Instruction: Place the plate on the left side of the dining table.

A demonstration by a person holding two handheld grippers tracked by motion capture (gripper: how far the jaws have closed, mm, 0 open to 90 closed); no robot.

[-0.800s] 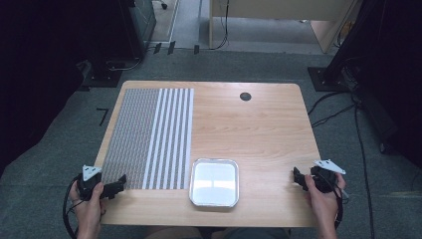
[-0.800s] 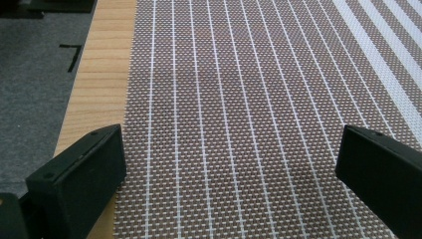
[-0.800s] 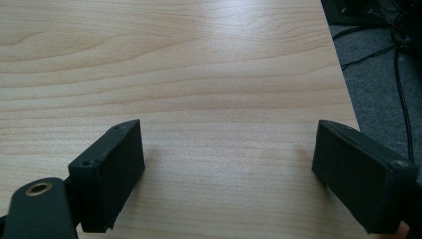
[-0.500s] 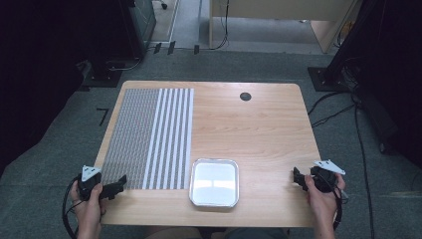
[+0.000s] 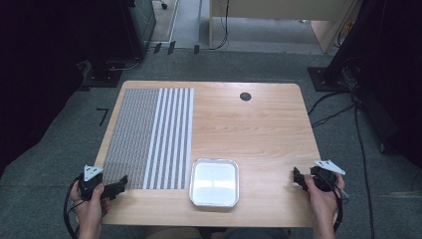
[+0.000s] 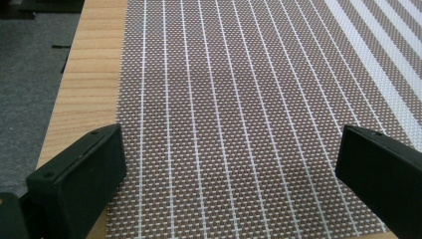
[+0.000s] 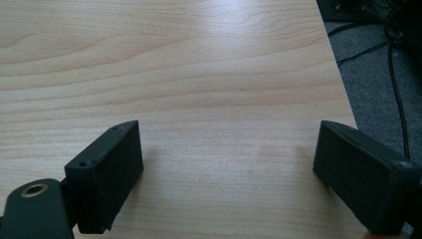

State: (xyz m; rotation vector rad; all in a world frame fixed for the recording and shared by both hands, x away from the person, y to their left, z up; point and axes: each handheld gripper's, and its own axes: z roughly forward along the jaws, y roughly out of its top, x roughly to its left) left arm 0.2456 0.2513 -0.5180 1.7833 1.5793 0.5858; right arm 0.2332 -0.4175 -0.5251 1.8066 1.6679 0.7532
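Both grippers idle at the near table edge, jaws wide, nothing held.

The left gripper (image 5: pixel 118 185) stood over the near-left corner of the brown-and-white striped woven placemat (image 5: pixel 149 137); the right gripper (image 5: pixel 297 177) hovered over bare wooden table (image 5: pixel 259 129), well right of the square silver foil tray (image 5: pixel 214 182), which sat just beside the placemat's near-right corner.

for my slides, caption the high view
Open left tongs at placemat, open right tongs, tray between.

One table (image 5: pixel 259 129), one mat (image 5: pixel 149 134) at frame left, one tray (image 5: pixel 214 183) lower centre, two grippers: left (image 5: pixel 119 185), right (image 5: pixel 297 177).
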